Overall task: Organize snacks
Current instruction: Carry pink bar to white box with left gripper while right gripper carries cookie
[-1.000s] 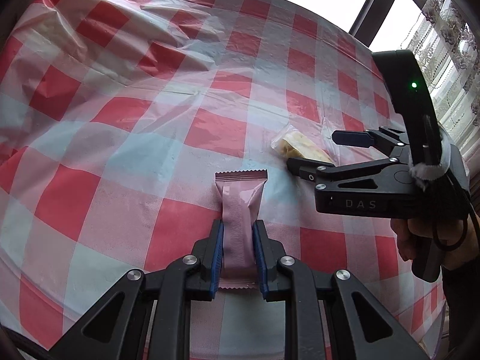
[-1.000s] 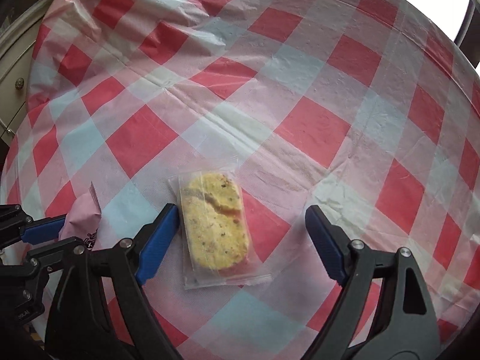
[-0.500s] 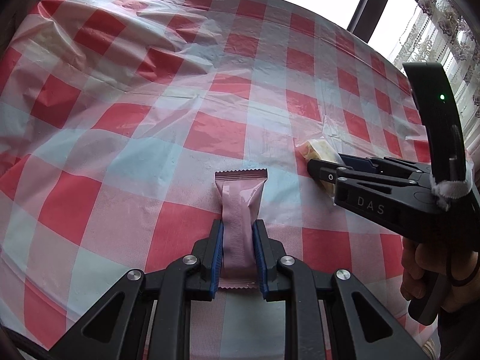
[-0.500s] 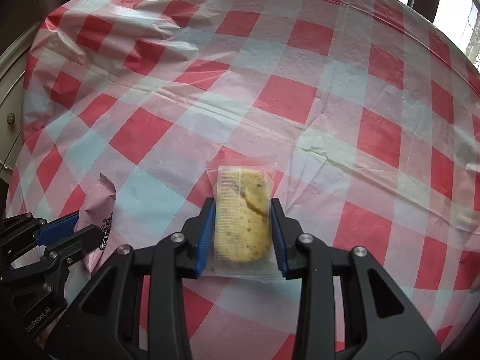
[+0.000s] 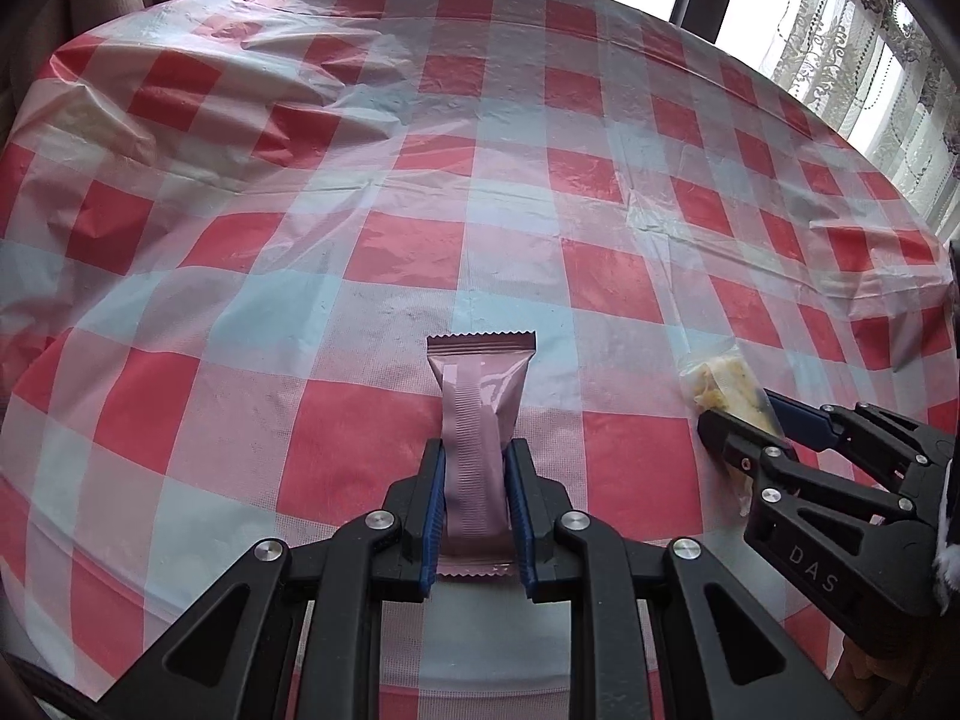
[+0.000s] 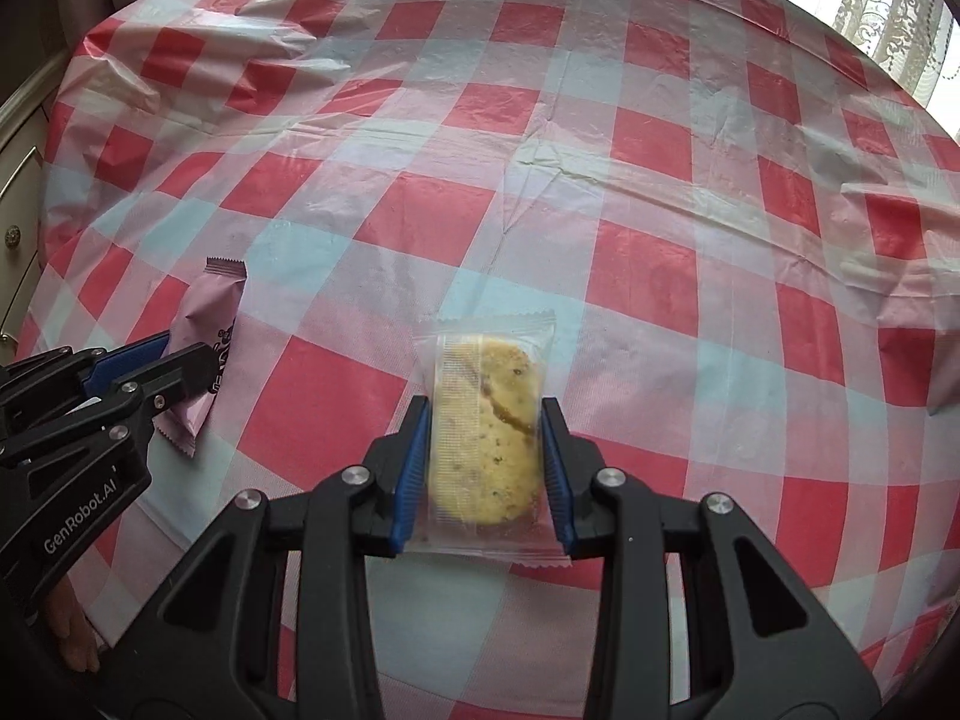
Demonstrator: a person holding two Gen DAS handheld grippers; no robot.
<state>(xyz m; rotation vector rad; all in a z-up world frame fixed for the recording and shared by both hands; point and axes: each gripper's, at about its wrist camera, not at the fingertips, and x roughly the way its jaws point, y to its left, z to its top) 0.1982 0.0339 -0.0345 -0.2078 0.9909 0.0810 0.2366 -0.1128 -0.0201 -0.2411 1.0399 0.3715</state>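
A pink snack bar wrapper [image 5: 480, 408] stands out forward between the blue pads of my left gripper [image 5: 477, 480], which is shut on it just above the checked tablecloth. In the right wrist view a yellow cookie in a clear packet [image 6: 486, 420] sits squeezed between the pads of my right gripper [image 6: 485, 450], shut on it. The left wrist view shows the right gripper [image 5: 744, 414] at the right edge with the cookie packet [image 5: 726, 384] in its tips. The left gripper [image 6: 180, 360] with the pink bar [image 6: 207, 324] appears at the left of the right wrist view.
A round table under a crinkled red, white and pale blue checked plastic cloth [image 5: 420, 192] fills both views. A window with a lace curtain [image 5: 870, 60] lies beyond the far right edge. A cabinet with drawer pulls [image 6: 15, 210] stands at the left.
My right gripper closed on the cookie packet, lifted it off the cloth and carried it to the right. The left gripper kept its hold on the pink bar and stayed put.
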